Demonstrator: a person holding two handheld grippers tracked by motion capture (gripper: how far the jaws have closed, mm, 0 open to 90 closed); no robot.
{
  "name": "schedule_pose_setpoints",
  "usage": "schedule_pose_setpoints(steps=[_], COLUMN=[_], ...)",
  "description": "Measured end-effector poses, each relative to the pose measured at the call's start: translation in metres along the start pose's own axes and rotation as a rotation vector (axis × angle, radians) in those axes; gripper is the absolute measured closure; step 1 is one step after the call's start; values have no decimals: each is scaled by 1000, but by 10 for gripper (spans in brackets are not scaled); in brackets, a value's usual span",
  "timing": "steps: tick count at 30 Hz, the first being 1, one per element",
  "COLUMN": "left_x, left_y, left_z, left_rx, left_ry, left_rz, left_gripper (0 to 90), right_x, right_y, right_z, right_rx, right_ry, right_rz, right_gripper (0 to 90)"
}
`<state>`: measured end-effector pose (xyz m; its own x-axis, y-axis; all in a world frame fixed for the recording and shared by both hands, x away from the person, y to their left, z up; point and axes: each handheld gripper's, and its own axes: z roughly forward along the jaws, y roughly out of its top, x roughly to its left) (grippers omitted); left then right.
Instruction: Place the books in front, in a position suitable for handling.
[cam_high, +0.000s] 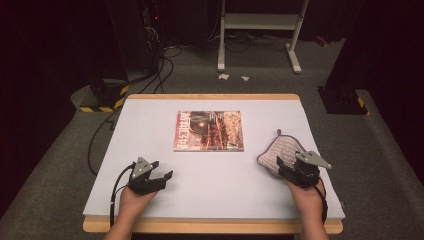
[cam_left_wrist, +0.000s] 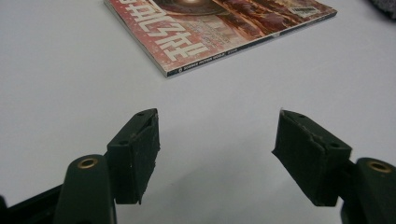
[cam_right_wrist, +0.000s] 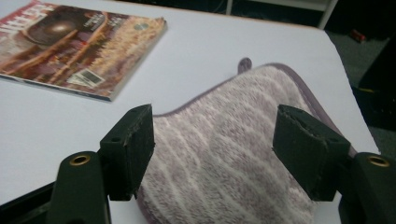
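A magazine (cam_high: 209, 131) with a red cover lies flat at the middle of the white table (cam_high: 150, 115); its near corner shows in the left gripper view (cam_left_wrist: 219, 28) and its side in the right gripper view (cam_right_wrist: 79, 46). A lilac striped cloth (cam_high: 280, 152) lies flat at the right. My right gripper (cam_high: 285, 167) hovers just over the cloth's near edge, jaws open, the cloth (cam_right_wrist: 233, 154) spread below and between them without being pressed. My left gripper (cam_high: 162, 175) rests at the front left, open over bare table (cam_left_wrist: 219, 135), short of the magazine.
The table's wooden rim (cam_high: 210, 226) runs along the front. Beyond the far edge are a white frame's legs (cam_high: 260, 35), cables on the floor (cam_high: 155, 75) and yellow-black striped bases (cam_high: 102, 102). Dark floor lies on both sides.
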<state>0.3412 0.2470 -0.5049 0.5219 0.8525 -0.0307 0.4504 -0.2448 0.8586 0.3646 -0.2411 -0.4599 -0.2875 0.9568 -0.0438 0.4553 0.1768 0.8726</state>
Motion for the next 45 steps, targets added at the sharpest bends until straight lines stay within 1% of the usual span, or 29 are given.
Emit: schedule_pose_setpoints(steps=[3,8,10,12,14,16,19,23,26,31,32,33,36,37,38,39,40,43,45], left_x=[0,0,0,0,0,0,0,0,0,1,0,0,0,-1,-1,-2,-2,-3,-2], left_y=[0,0,0,-1,-1,0,0,0,1,4,5,6,9,10,12,13,15,21,26], left_z=[0,0,1,2,2,2,2,2,1,1,0,0,1,2,2,4,5,11,17], left_rx=[-6,-2,2,12,9,5,4,-11,-21,-29,-30,-26,-19,-10,1,10,18,65,83], left_ry=[-5,1,-3,-4,-3,-2,-4,-13,-10,-6,-5,-6,-12,-15,-15,-19,-25,-15,-12], left_rz=[-3,2,0,-1,0,-1,-3,-12,-3,8,8,11,1,0,7,0,-7,-3,4], left_gripper=[309,310,309,309,309,309,307,303,268,232,227,221,191,181,178,172,168,164,165], right_x=[6,17,21,25,29,33,41,54,64,78,82,84,90,91,92,93,94,93,93], right_y=[3,4,3,1,1,0,-2,-5,-5,-2,-2,-2,1,3,5,7,9,13,15], right_z=[-3,-4,-1,2,4,7,12,20,25,36,38,39,45,47,49,51,53,58,62], right_rx=[-21,-57,-58,-47,-40,-37,-19,10,24,54,58,54,70,78,85,96,101,107,110], right_ry=[27,95,126,141,152,161,173,193,212,255,273,279,283,285,278,267,258,253,241], right_rz=[-18,-40,-40,-45,-55,-54,-76,-104,-124,-109,-101,-104,-107,-116,-126,-142,-146,-134,-135], right_gripper=[288,299,300,292,277,252,238,210,185,155,161,163,154,155,155,154,152,152,152])
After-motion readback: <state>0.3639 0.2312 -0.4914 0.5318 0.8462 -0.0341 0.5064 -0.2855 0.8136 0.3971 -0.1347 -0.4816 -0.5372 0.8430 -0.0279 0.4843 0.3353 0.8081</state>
